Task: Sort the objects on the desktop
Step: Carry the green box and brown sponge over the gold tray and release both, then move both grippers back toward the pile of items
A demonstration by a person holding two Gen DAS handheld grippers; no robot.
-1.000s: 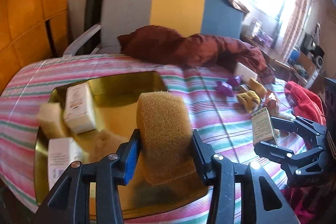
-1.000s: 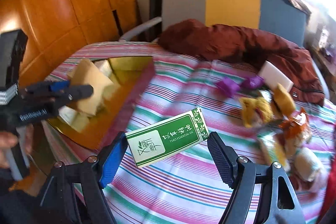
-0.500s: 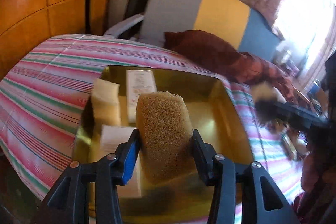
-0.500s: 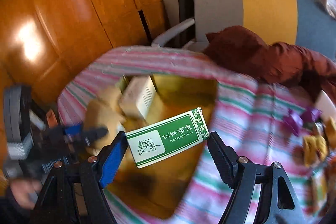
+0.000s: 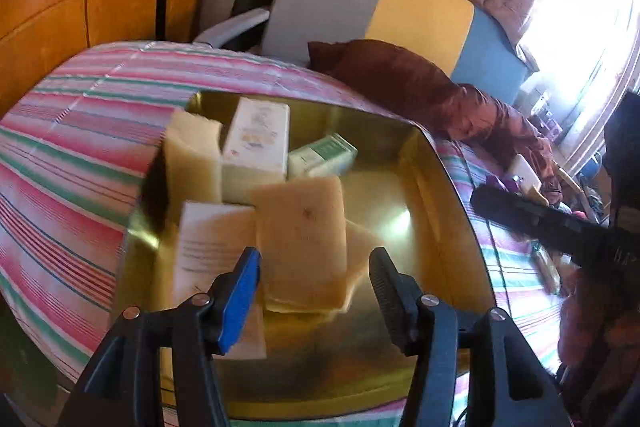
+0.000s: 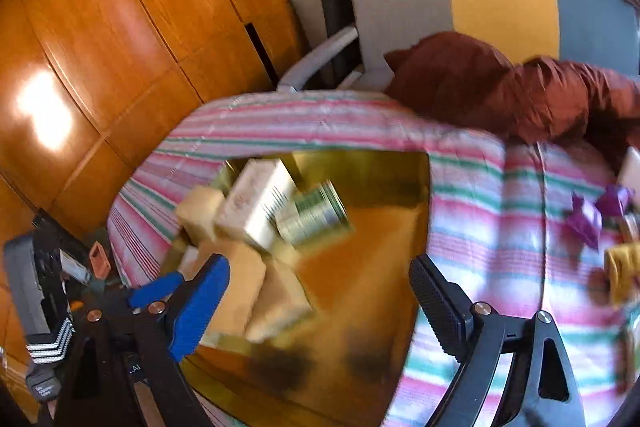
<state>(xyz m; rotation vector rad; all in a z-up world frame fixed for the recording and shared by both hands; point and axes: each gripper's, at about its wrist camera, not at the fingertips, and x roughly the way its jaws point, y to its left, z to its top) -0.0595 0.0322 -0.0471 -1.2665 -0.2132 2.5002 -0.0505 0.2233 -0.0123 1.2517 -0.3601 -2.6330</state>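
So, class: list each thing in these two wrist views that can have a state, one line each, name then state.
Left gripper: jaws opening, clear of the sponge.
Sponge: released, lying in the gold tray.
Right gripper: jaws opening, nothing between them.
Green box: in the tray, blurred, beside the white box.
Purple wrappers: on the striped cloth, unsorted.

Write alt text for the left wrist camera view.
The left gripper, jaws opening, has a tan sponge loose between them over a gold tray. The tray holds white boxes, another sponge and a green box, on a striped tablecloth.
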